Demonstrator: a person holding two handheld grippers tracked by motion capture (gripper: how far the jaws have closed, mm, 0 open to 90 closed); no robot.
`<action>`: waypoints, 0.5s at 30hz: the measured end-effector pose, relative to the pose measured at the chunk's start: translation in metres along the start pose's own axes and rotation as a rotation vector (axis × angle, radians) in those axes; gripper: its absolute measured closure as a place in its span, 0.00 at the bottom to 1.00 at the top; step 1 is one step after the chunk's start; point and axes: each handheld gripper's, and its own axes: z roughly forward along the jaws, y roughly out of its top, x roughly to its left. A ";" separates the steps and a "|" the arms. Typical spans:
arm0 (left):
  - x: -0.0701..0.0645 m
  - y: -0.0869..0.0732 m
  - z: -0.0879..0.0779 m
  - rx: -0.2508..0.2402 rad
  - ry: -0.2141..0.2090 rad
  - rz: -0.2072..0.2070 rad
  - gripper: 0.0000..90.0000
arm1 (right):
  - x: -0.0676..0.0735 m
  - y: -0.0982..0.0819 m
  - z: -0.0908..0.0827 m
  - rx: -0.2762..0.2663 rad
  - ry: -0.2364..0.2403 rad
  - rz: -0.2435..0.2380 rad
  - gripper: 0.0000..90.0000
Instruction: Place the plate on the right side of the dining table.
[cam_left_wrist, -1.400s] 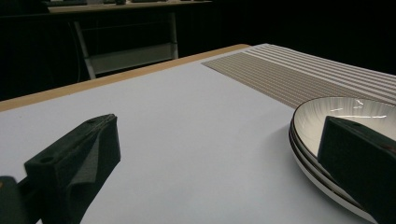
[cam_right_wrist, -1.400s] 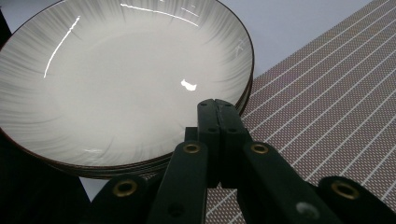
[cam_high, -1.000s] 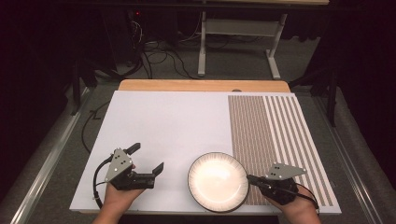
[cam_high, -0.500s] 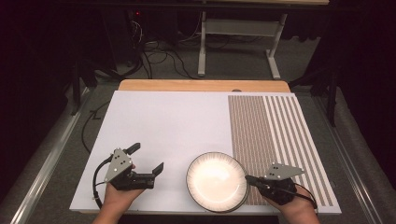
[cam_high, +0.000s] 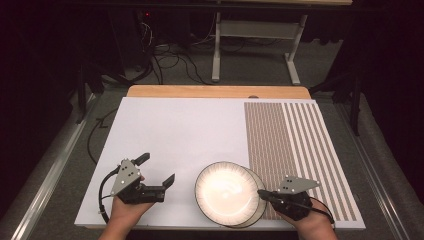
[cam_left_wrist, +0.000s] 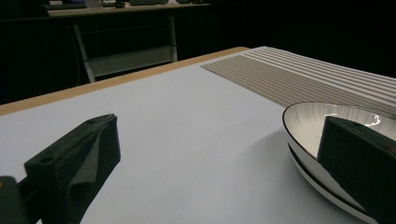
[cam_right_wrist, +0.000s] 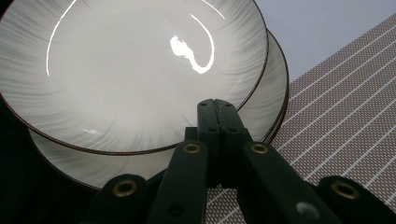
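Observation:
Two white plates with dark rims lie stacked near the front edge of the white board (cam_high: 180, 135). The upper plate (cam_high: 225, 192) (cam_right_wrist: 130, 70) sits shifted left, so the lower plate (cam_high: 258, 214) (cam_right_wrist: 268, 100) shows as a crescent on its right. My right gripper (cam_high: 261, 192) (cam_right_wrist: 217, 105) is shut, jaws pressed together, tips against the upper plate's right rim with nothing between them. My left gripper (cam_high: 156, 169) (cam_left_wrist: 219, 163) rests open on the board to the left of the plates, apart from them, and holds nothing. In its view the plates (cam_left_wrist: 308, 121) lie behind its right jaw.
A brown-and-white striped mat (cam_high: 295, 150) (cam_right_wrist: 350, 93) covers the board's right side, and the lower plate's edge overlaps it. A wooden table edge (cam_high: 215, 91) runs along the back. A metal frame and cables stand on the floor beyond.
The upper plate has slid left off the lower one, which now shows at its right. The right gripper moved slightly left with it. The left gripper stayed still.

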 end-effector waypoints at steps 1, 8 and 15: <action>0.000 0.000 0.000 0.000 0.000 0.000 0.00 | 0.000 0.000 0.000 -0.001 0.002 0.001 1.00; 0.001 0.000 0.000 0.002 -0.001 -0.003 0.00 | 0.001 0.000 0.001 0.004 0.005 0.001 1.00; 0.001 -0.001 0.001 0.004 -0.004 -0.005 0.00 | 0.001 0.000 0.001 0.002 0.015 0.005 1.00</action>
